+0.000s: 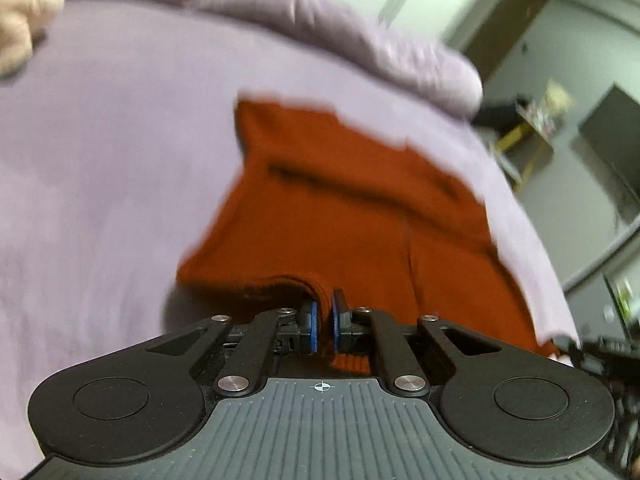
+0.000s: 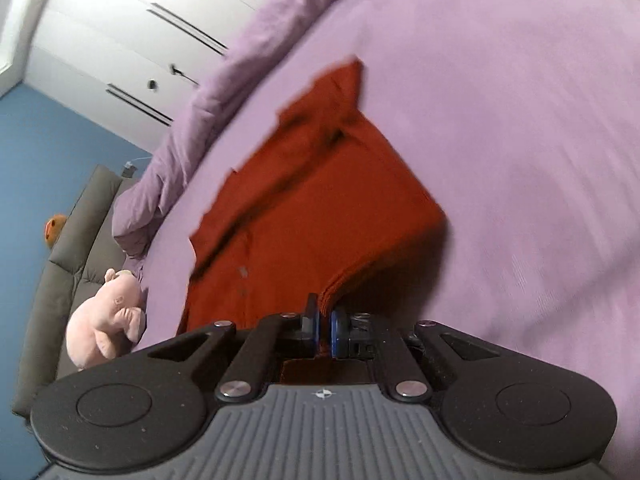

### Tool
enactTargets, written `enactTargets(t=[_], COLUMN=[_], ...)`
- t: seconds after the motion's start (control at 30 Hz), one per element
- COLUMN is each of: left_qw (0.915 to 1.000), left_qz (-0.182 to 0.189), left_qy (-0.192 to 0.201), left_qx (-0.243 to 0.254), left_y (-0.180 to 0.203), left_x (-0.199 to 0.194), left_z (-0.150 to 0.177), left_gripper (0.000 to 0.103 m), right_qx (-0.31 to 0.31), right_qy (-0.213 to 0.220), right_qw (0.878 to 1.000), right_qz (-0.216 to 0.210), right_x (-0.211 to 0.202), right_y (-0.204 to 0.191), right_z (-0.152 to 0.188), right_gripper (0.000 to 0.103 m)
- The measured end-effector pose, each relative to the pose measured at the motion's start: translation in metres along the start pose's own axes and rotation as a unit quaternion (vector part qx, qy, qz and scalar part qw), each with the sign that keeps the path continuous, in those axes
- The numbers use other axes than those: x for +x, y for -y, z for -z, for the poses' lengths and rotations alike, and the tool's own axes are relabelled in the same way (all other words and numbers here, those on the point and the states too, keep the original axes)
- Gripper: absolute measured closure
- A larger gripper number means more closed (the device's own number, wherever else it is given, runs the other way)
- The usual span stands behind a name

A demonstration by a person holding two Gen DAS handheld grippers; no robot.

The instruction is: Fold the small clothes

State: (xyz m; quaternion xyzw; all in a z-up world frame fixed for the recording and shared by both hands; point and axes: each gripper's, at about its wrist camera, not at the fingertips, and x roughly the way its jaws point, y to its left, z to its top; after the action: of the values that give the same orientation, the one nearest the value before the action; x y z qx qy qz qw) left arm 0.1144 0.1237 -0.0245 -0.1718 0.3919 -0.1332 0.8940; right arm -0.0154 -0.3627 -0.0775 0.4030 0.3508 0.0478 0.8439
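Nearest the left wrist lens, left gripper [image 1: 323, 312] clamped tight on near edge of rust-red garment [image 1: 340, 208], blue pads [image 1: 314, 326] pinching a fold of cloth by the curled opening at the hem. Garment spread flat ahead on lilac bedsheet [image 1: 112, 168], near edge lifted slightly off sheet at the grip. Dark crease running across the middle of the cloth, vertical seam to the right. Beyond garment, rumpled lilac duvet [image 1: 360, 40] bunched along far side of bed. Pink plush toy [image 1: 24, 12] at far upper left corner, blurred. Past bed edge at right, grey floor and yellow-framed stand [image 1: 524, 140], too blurred for detail.

Nearest the right wrist lens, right gripper [image 2: 325, 326] likewise clenched on rust-red garment [image 2: 320, 208], fingers squeezing a stacked fold edge, several layers visible at the pinch. Small buttons along a placket on the left part of the cloth. Collar end pointing away, toward the far side of the bed. Bedsheet [image 2: 520, 160] filling right half of view. Duvet [image 2: 208, 112] ridged along left of garment. Pink plush toy [image 2: 106, 316] lying at bed edge, touching grey padded headboard [image 2: 72, 248]. Orange toy [image 2: 54, 230] perched beside the headboard top. Farthest back, blue wall [image 2: 48, 152] and white wardrobe doors [image 2: 128, 40] with dark slot handles.
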Motion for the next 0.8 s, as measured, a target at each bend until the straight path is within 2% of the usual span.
enactTargets(t=[0.13, 0.23, 0.3, 0.33, 0.37, 0.4, 0.43, 0.47, 0.57, 0.63, 0.7, 0.8], left_qw=[0.996, 0.9919, 0.9884, 0.9863, 0.9858, 0.9861, 0.9861, 0.9856, 0.9806, 0.9783, 0.9768, 0.979], left_qz=[-0.067, -0.108, -0.133, -0.142, -0.14, -0.133, -0.126, -0.125, -0.131, -0.129, -0.129, -0.12], left_qy=[0.047, 0.055, 0.062, 0.068, 0.07, 0.069, 0.062, 0.05, 0.007, -0.018, -0.035, -0.045], left_qx=[0.037, 0.038, 0.039, 0.048, 0.06, 0.072, 0.088, 0.103, 0.145, 0.161, 0.167, 0.159], left_y=[0.019, 0.023, 0.021, 0.02, 0.016, 0.012, 0.009, 0.008, 0.002, -0.001, -0.004, -0.01], left_x=[0.026, 0.054, 0.067, 0.07, 0.069, 0.07, 0.074, 0.079, 0.104, 0.118, 0.125, 0.13], left_z=[-0.034, -0.044, -0.048, -0.049, -0.047, -0.047, -0.047, -0.047, -0.048, -0.046, -0.042, -0.04], left_gripper=[0.094, 0.091, 0.081, 0.069, 0.057, 0.053, 0.052, 0.052, 0.052, 0.051, 0.05, 0.053], right_qx=[-0.073, -0.116, -0.165, -0.184, -0.199, -0.213, -0.233, -0.253, -0.306, -0.322, -0.331, -0.33], right_qy=[0.046, 0.074, 0.082, 0.084, 0.087, 0.092, 0.097, 0.098, 0.058, 0.034, 0.018, -0.007], right_qw=[0.996, 0.988, 0.976, 0.971, 0.966, 0.962, 0.957, 0.952, 0.934, 0.929, 0.925, 0.927], right_qz=[0.031, 0.072, 0.116, 0.13, 0.139, 0.142, 0.142, 0.144, 0.174, 0.181, 0.186, 0.179], right_x=[0.026, 0.054, 0.072, 0.075, 0.079, 0.081, 0.082, 0.084, 0.103, 0.115, 0.126, 0.134], right_y=[-0.036, -0.054, -0.063, -0.066, -0.069, -0.07, -0.07, -0.069, -0.065, -0.06, -0.056, -0.049], right_z=[-0.033, -0.052, -0.057, -0.057, -0.058, -0.058, -0.057, -0.056, -0.059, -0.062, -0.064, -0.066], right_gripper=[0.099, 0.098, 0.096, 0.094, 0.084, 0.077, 0.066, 0.064, 0.064, 0.064, 0.065, 0.07])
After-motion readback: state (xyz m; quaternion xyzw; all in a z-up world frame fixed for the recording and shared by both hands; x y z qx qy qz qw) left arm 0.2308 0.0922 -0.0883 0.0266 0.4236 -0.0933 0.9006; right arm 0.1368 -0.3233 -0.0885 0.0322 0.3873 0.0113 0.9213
